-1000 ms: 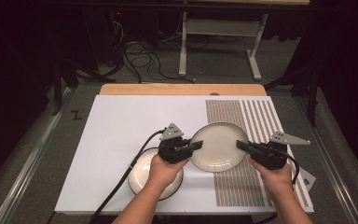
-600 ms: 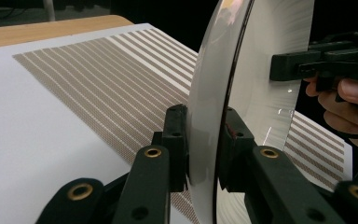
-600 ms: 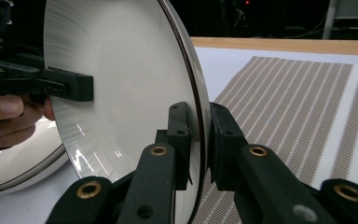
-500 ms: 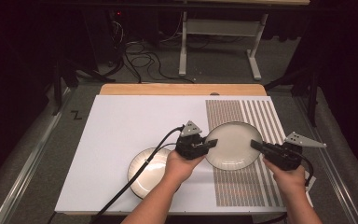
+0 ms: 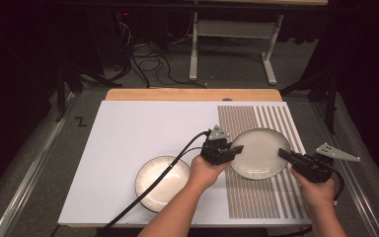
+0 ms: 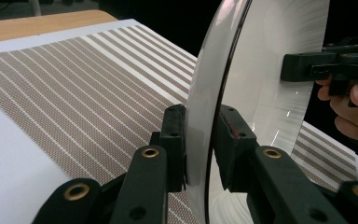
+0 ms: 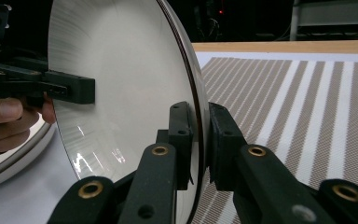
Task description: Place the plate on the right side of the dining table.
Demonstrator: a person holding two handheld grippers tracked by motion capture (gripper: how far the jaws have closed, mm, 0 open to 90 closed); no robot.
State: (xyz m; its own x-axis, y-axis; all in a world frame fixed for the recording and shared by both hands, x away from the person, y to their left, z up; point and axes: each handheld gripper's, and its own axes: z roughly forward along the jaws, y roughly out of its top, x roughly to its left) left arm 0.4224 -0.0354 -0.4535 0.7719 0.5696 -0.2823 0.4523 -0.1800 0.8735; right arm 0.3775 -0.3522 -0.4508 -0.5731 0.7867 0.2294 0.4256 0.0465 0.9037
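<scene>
High view: a person's two forearms enter from the bottom edge, each hand carrying a two-jaw gripper; between them a white plate (image 5: pixel 260 153) is held above the striped part of the table mat (image 5: pixel 148 128), near the mat's right half; the left gripper (image 5: pixel 235 149) grips the plate's left rim, jaws clenched on it; the right gripper (image 5: pixel 282 154) grips the opposite, right rim, jaws likewise clenched on it. A second plate (image 5: pixel 163 181) lies flat on the plain white part of the mat, just left of the left hand (image 5: pixel 205 170) and apart from the held plate; a black cable (image 5: pixel 143 197) trails from the left gripper across this second plate toward the bottom edge. A bare strip of the wooden table (image 5: pixel 192 95) lies beyond the mat's far edge.

Left gripper view: the held plate (image 6: pixel 261 74) appears edge-on and upright in the picture, its rim pinched between the two black pads; the other gripper's jaw (image 6: pixel 317 65) bites the far rim, fingers (image 6: pixel 354 107) behind it; brown-striped mat below.

Right gripper view: the plate's rim (image 7: pixel 121 84) sits clamped between the pads; the left gripper's jaw (image 7: pixel 70 88) holds the far rim; the second plate's edge (image 7: pixel 14 158) lies at lower left on the mat.
</scene>
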